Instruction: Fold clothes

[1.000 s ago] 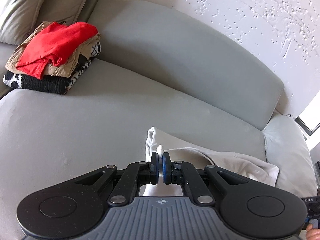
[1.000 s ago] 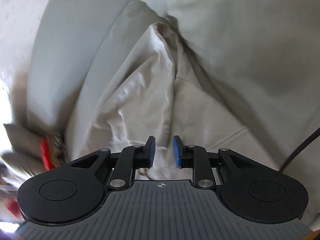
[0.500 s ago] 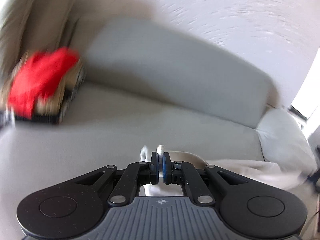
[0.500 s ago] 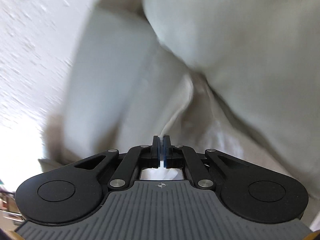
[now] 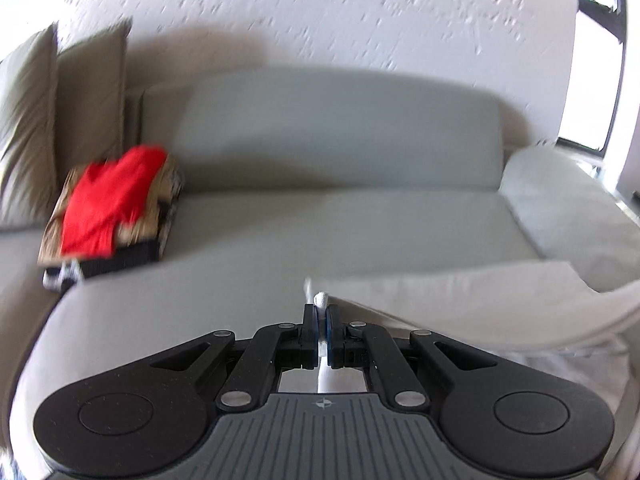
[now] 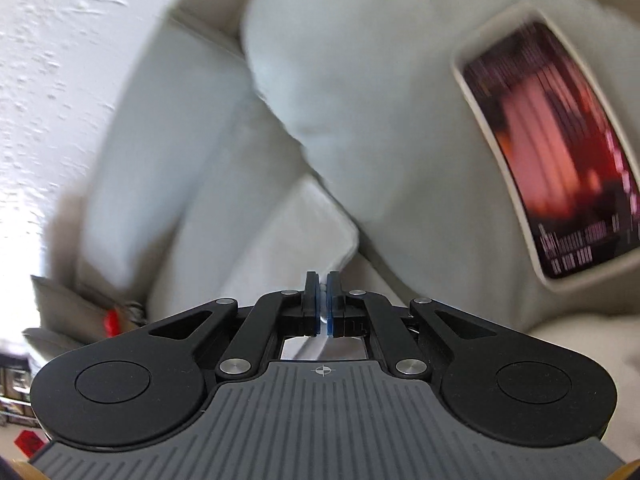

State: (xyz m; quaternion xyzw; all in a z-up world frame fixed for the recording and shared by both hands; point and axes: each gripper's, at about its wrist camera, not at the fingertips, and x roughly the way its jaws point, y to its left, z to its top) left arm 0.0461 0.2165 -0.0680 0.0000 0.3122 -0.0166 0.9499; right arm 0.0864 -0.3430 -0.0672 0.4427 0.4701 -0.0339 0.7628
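A white garment (image 5: 472,300) hangs stretched above the grey sofa seat (image 5: 280,232). My left gripper (image 5: 321,312) is shut on one edge of it, a small nub of cloth poking out above the pads. My right gripper (image 6: 322,288) is shut on another part of the same white garment (image 6: 304,232), which trails away toward the sofa back. The cloth runs from the left gripper off to the right. Both views are blurred by motion.
A stack of folded clothes (image 5: 112,208) with a red top piece sits at the sofa's left end, beside beige cushions (image 5: 60,112). A pale armrest (image 5: 568,200) is at the right. A tablet with a reddish screen (image 6: 552,152) lies on the armrest.
The right gripper closed on the white garment. Both grippers then lifted it up off the seat, and the cloth is now stretched between them.
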